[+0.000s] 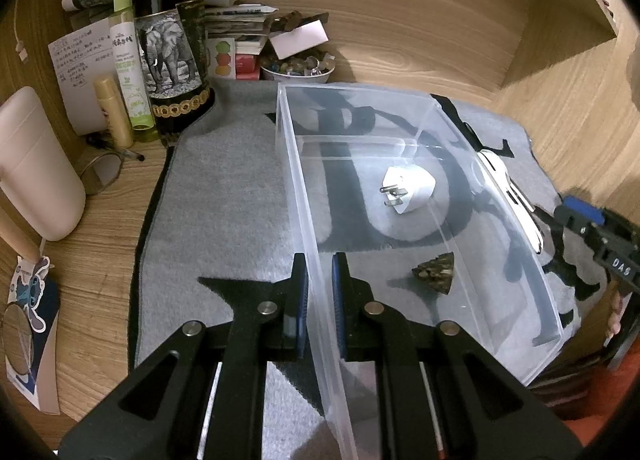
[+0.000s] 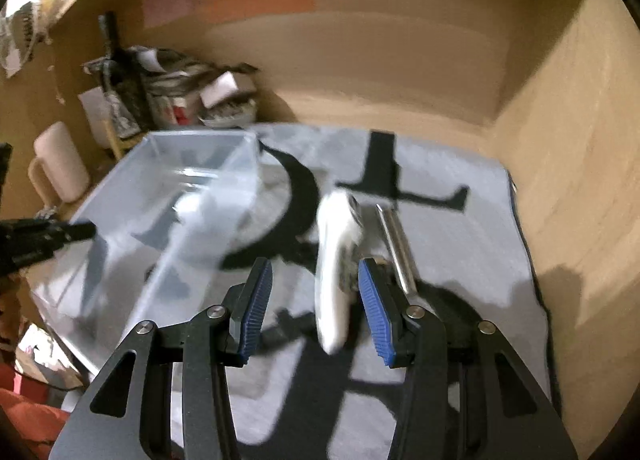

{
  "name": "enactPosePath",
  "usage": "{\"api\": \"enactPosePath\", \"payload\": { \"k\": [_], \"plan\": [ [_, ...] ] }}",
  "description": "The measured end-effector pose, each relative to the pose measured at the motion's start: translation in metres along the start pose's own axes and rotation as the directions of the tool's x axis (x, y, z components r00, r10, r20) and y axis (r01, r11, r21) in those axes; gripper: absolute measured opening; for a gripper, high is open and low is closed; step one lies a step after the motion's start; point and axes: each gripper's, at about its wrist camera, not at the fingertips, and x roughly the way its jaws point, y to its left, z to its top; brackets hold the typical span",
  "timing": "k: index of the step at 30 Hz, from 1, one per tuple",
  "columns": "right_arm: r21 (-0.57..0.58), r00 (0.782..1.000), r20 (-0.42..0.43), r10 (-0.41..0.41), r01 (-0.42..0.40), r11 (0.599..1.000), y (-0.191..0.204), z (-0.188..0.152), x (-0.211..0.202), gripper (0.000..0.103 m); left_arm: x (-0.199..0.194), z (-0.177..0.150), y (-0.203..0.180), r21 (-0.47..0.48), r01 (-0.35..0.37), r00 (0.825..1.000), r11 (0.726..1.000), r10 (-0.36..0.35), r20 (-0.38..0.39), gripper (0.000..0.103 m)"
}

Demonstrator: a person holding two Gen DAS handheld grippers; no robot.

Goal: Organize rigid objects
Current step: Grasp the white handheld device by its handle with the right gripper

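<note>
A clear plastic bin (image 1: 292,188) stands on the grey mat (image 1: 224,196). A white plug adapter (image 1: 408,188) and a dark triangular stone (image 1: 436,272) lie inside it. My left gripper (image 1: 320,292) is shut on the bin's left wall near its front corner. A white folding tool (image 2: 334,260) with a steel blade (image 2: 396,248) lies on the mat right of the bin; it also shows in the left wrist view (image 1: 516,196). My right gripper (image 2: 314,300) is open, its fingers on either side of the white tool. The right wrist view is blurred.
A dark elephant-label bottle (image 1: 172,44), a green spray bottle (image 1: 132,72), a gold tube (image 1: 114,112) and a bowl of stones (image 1: 298,66) crowd the back left. A beige mug (image 1: 36,164) and round glasses (image 1: 102,172) lie left of the mat. Wooden walls close in behind and right.
</note>
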Motion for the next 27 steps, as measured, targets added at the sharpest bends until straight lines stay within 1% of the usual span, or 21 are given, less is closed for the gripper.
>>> {"api": "enactPosePath", "payload": {
  "k": [5, 13, 17, 19, 20, 23, 27],
  "plan": [
    [0.016, 0.999, -0.031, 0.023, -0.023, 1.000, -0.009, -0.002, 0.015, 0.042, 0.002, 0.002, -0.001, -0.006, -0.014, 1.000, 1.000, 0.014, -0.004, 0.012],
    [-0.005, 0.994, -0.097, 0.046, -0.046, 0.999, -0.008, 0.014, 0.059, 0.042, 0.004, 0.003, -0.003, -0.016, -0.031, 0.999, 0.999, 0.031, -0.008, 0.012],
    [-0.023, 0.988, -0.143, 0.050, -0.054, 0.998, -0.007, 0.019, 0.082, 0.036, 0.006, 0.005, -0.003, -0.019, -0.035, 0.999, 0.999, 0.034, -0.008, 0.012],
    [-0.025, 0.986, -0.162, 0.050, -0.055, 0.998, -0.007, 0.019, 0.091, 0.035, 0.006, 0.005, -0.003, -0.020, -0.035, 0.999, 0.999, 0.035, -0.008, 0.012],
    [-0.027, 0.984, -0.170, 0.049, -0.054, 0.998, -0.006, 0.019, 0.096, 0.032, 0.006, 0.005, -0.003, -0.019, -0.034, 0.999, 0.999, 0.034, -0.008, 0.012],
    [-0.022, 0.987, -0.153, 0.045, -0.049, 0.999, -0.008, 0.019, 0.095, 0.025, 0.007, 0.007, -0.002, -0.020, -0.036, 0.999, 0.999, 0.036, -0.009, 0.012],
    [-0.014, 0.991, -0.129, 0.047, -0.049, 0.999, -0.011, 0.017, 0.087, 0.024, 0.008, 0.010, -0.001, -0.015, -0.045, 0.999, 0.999, 0.045, -0.007, 0.012]
  ]
}}
